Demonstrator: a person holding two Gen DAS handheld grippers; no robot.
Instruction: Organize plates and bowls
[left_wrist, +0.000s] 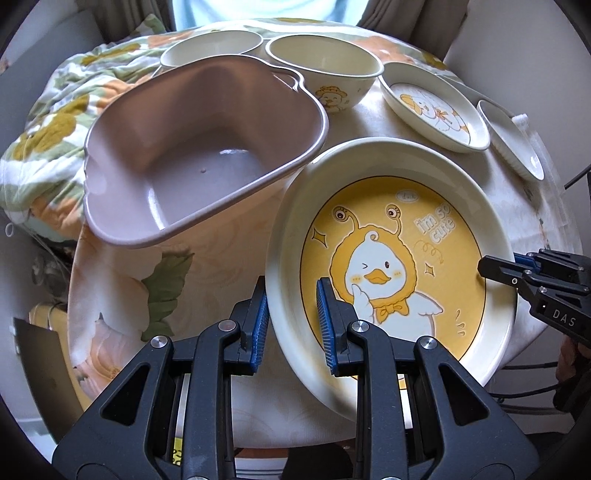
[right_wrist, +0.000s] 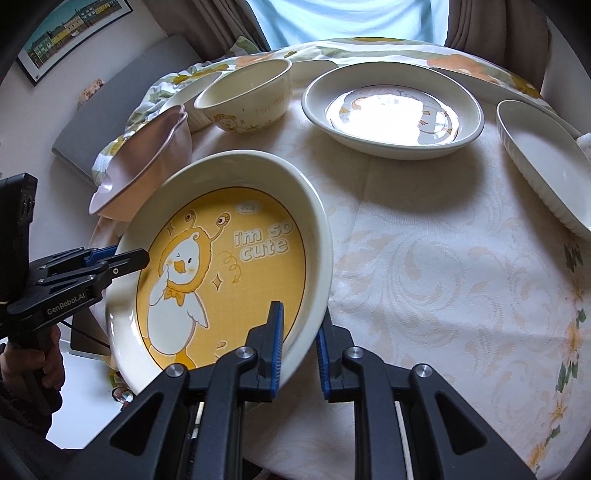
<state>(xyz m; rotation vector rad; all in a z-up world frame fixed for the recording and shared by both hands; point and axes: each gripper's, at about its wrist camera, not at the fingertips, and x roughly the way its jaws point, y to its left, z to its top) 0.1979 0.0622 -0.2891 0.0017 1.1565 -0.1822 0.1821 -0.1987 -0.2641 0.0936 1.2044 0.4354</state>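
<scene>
Two claws pinching duck plate (left_wrist: 391, 236) rim: left claw (left_wrist: 291, 314), right claw (right_wrist: 299, 345); tilted, duck's head toward pink basin (left_wrist: 192, 155).

Black tool (left_wrist: 291, 317) frames, blue ribbed pads (left_wrist: 324, 321), silver screws (left_wrist: 226, 325).

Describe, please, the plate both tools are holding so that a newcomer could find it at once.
On the round table, look to the near edge, beside the pink tub. The duck plate is tilted there, gripped at opposite rims. It alone has a yellow centre, a winking duck and the words "i'm so cute".
</scene>
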